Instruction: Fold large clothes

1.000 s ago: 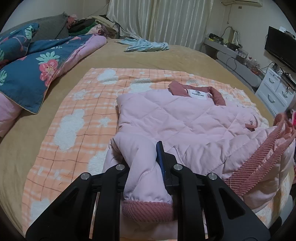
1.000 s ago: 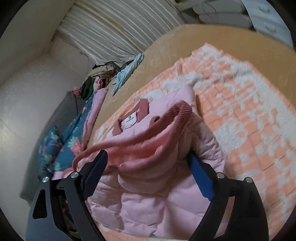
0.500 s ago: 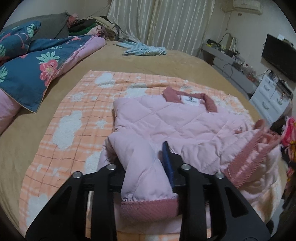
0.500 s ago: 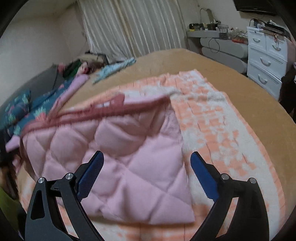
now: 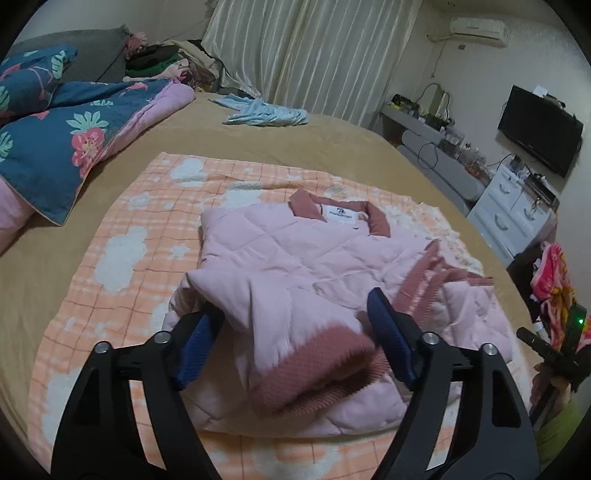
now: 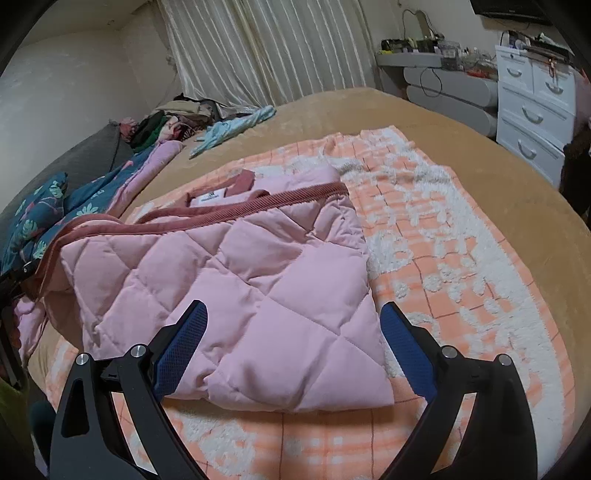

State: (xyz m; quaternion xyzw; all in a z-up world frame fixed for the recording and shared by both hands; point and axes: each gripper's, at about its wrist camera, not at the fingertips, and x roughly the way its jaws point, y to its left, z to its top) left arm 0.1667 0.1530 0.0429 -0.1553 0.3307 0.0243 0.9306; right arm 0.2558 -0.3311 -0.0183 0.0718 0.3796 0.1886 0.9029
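Two fisheye views look over one pink quilted jacket [image 5: 295,266] lying partly folded on an orange checked blanket [image 5: 122,258] spread over a tan bed [image 5: 332,136].

From the left wrist, the left gripper [image 5: 295,332] has its fingers [image 5: 391,343] opening; the jacket's sleeve with its ribbed rose cuff [image 5: 317,365] lies between them, no longer pinched. This view alone shows the collar label face-on, a wall-mounted television [image 5: 539,129], an air conditioner [image 5: 476,29] and a bit of the other gripper at the bed's right edge.

From the right wrist, the right gripper [image 6: 291,350] has its fingers [image 6: 406,350] spread wide, with the near corner of the folded jacket panel [image 6: 258,295] between them but untouched. Only here is the folded-over front panel seen flat, its ribbed hem running across the jacket just below the collar.

Both views take in the blue floral quilt [image 5: 55,140] toward the bed's left edge, a pale blue garment [image 5: 266,114] near the far edge, striped curtains [image 6: 266,48] and a white dresser [image 6: 532,107].
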